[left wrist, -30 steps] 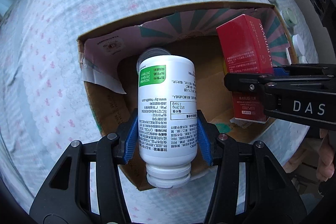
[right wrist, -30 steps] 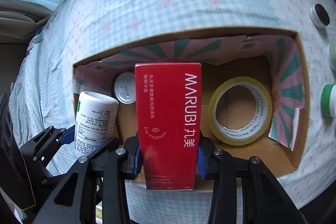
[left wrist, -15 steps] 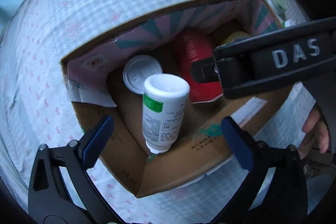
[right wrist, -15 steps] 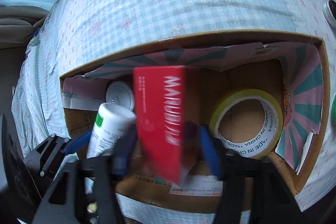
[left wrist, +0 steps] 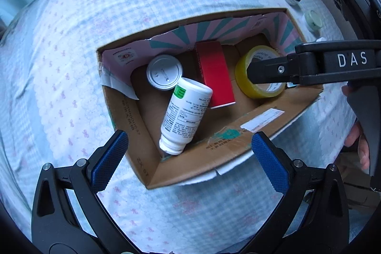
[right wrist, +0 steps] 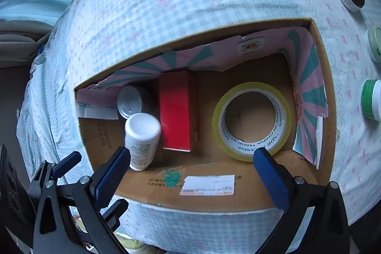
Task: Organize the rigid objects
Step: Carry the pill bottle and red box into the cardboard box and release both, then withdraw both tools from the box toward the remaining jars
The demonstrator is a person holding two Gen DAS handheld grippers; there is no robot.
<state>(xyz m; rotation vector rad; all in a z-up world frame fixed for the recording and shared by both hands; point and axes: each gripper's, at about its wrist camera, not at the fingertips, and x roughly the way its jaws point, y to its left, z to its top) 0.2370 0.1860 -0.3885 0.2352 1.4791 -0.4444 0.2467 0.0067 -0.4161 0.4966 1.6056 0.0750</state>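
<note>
Three small jars (right wrist: 371, 97) seen loose on cloth, right of cardboard box (right wrist: 214, 182), outside its right wall; nearer right gripper (right wrist: 190, 173) than left gripper (left wrist: 190, 158). Both tongs spread wide, nothing grasped. Inside box: white bottle (left wrist: 184, 113) tilted against red carton (left wrist: 215, 75) near left wall, tape roll (right wrist: 251, 120) lying flat at right, lidded jar (left wrist: 164, 72) in far left corner

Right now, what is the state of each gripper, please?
Left gripper: open, holding nothing; the white bottle lies in the cardboard box.
Right gripper: open, holding nothing; the red box is in the box.
</note>
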